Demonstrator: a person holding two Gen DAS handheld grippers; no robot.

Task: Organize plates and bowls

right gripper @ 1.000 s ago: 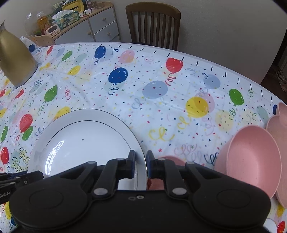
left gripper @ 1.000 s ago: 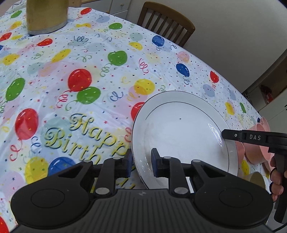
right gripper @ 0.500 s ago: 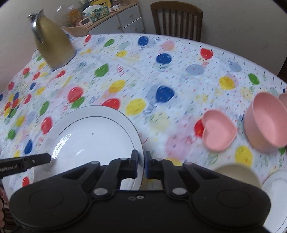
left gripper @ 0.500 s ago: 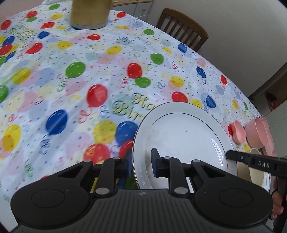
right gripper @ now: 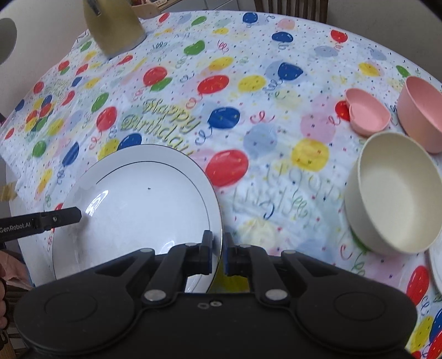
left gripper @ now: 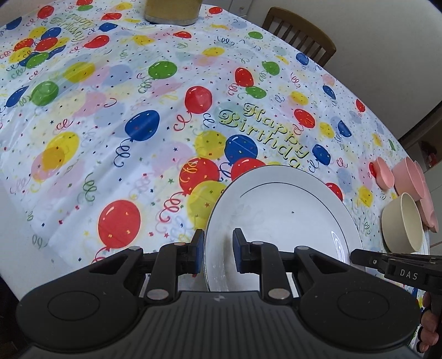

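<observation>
A large white plate (left gripper: 281, 218) with a thin dark ring is held above the balloon tablecloth by both grippers. My left gripper (left gripper: 218, 254) is shut on the plate's left rim. My right gripper (right gripper: 218, 254) is shut on its right rim; the plate also shows in the right wrist view (right gripper: 138, 204). A cream bowl (right gripper: 395, 193) sits right of the plate, with a pink bowl (right gripper: 422, 113) and a pink heart-shaped dish (right gripper: 367, 116) behind it. The edge of another white plate (right gripper: 436, 265) shows under the cream bowl at the far right.
A gold jug (right gripper: 113, 24) stands at the far side of the table. A wooden chair (left gripper: 301, 36) is behind the table. The tablecloth (left gripper: 138, 110) spreads to the left. The table edge runs along the right, by the pink dishes (left gripper: 408, 176).
Both grippers have lifted the plate and drawn it back toward the near side. More of the table and the bowls on the right have come into view.
</observation>
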